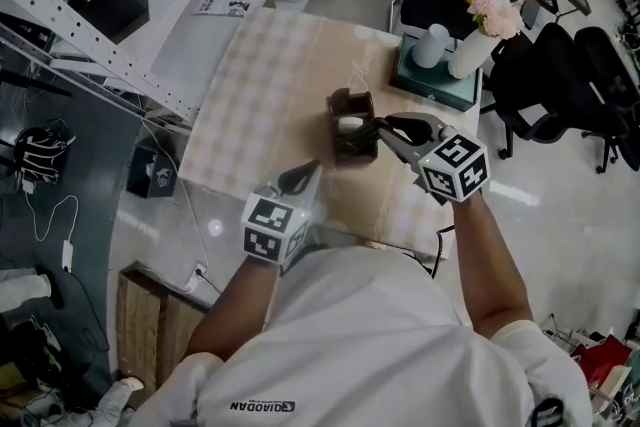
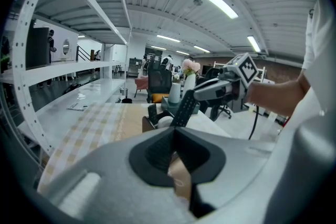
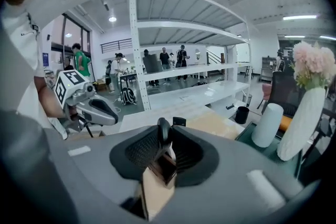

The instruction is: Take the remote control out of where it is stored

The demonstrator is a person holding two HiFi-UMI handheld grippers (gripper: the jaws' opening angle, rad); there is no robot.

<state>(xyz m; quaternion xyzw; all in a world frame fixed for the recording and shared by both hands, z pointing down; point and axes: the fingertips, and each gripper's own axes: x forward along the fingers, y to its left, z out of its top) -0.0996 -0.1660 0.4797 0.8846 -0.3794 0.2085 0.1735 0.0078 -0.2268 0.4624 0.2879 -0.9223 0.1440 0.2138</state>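
Left gripper [image 1: 305,177]: grey jaws pressed together, empty, above checked cloth [image 1: 250,75]. Right gripper [image 1: 383,128] pinches slim black remote [image 2: 185,106], tilted, lower end in dark brown boxy holder [image 1: 352,149]. White vase [image 1: 468,52] beyond.

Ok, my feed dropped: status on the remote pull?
Right gripper: jaws shut on the remote, top end. It tilts above the brown holder. Left gripper: jaws shut, empty, clear of it. White item sits in the holder.

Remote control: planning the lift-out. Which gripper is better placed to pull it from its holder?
Right: the right gripper is shut on the remote control at the holder; the left gripper hangs apart.
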